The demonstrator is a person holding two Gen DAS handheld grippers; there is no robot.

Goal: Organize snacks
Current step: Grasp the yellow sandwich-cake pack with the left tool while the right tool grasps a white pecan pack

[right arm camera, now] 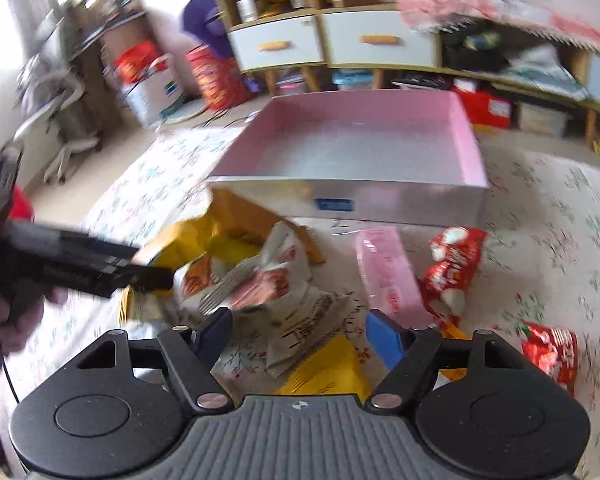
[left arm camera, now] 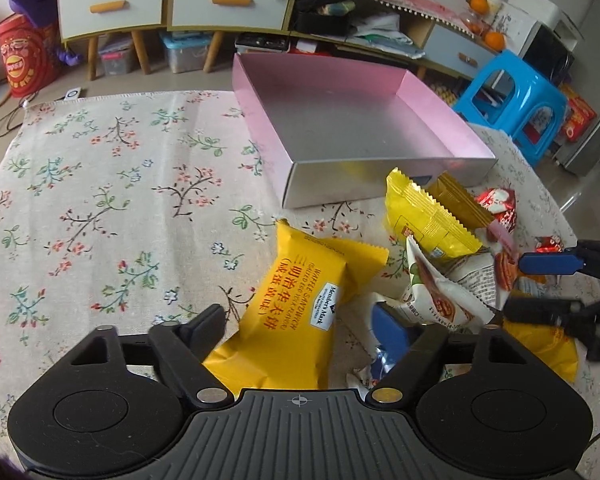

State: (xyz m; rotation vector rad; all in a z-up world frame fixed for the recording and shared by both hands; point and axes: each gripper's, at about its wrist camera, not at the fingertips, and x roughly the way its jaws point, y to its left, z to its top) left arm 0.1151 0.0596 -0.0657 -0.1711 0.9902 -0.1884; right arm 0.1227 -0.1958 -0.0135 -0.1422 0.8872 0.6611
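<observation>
My left gripper (left arm camera: pixel 300 318) stands open over the floral tablecloth. A yellow waffle sandwich packet (left arm camera: pixel 296 304) lies between its fingers, with a gap on each side. To its right is a heap of snacks: white packets (left arm camera: pixel 440 292), a yellow packet (left arm camera: pixel 424 216) and red packets (left arm camera: pixel 500 204). My right gripper (right arm camera: pixel 300 332) is open above the white packets (right arm camera: pixel 252 280) and a yellow packet (right arm camera: pixel 324 364), not pressing on either. It enters the left wrist view from the right (left arm camera: pixel 518 285). The empty pink box (left arm camera: pixel 364 120) (right arm camera: pixel 360 140) sits behind the heap.
A pink packet (right arm camera: pixel 388 276) and red packets (right arm camera: pixel 456 268) (right arm camera: pixel 552 348) lie right of the heap. The left gripper (right arm camera: pixel 152 270) shows blurred at the left, held by a hand. Beyond the table stand a blue stool (left arm camera: pixel 512 96) and a drawer cabinet (left arm camera: pixel 112 4).
</observation>
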